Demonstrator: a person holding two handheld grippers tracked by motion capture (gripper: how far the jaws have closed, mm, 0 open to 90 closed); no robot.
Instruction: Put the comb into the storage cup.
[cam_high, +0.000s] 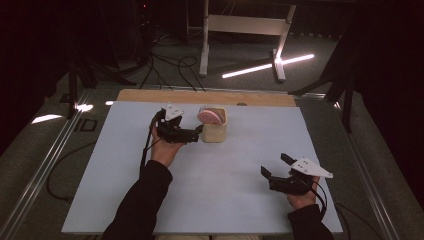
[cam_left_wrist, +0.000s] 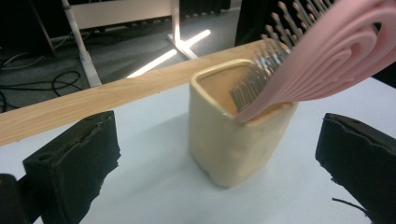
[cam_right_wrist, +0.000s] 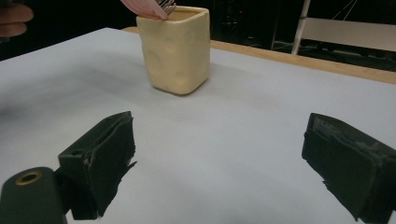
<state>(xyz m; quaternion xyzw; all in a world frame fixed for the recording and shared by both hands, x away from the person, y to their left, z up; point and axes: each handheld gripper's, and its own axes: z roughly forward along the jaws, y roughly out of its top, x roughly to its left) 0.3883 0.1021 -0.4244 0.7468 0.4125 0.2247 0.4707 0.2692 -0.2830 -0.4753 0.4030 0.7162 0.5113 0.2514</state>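
Note:
A pale yellow cup (cam_high: 215, 132) stands on the white table toward the far side. A pink hairbrush (cam_high: 211, 116) leans inside it, bristle head up. In the left gripper view the cup (cam_left_wrist: 233, 144) sits just ahead, in line with the gap between the jaws, and the hairbrush (cam_left_wrist: 336, 51) tilts out to the right. My left gripper (cam_high: 197, 132) is open just left of the cup, its jaws apart from the cup's sides (cam_left_wrist: 217, 140). My right gripper (cam_high: 275, 166) rests open near the front right, with nothing between its jaws (cam_right_wrist: 219, 154). It faces the cup (cam_right_wrist: 177, 51) from a distance.
A wooden strip (cam_high: 200, 96) borders the table's far edge. Beyond it on the dark floor are a white stand's legs (cam_high: 242, 30), cables (cam_high: 170, 70) and a bright light streak (cam_high: 267, 66). The white tabletop (cam_high: 235, 150) lies bare between the two grippers.

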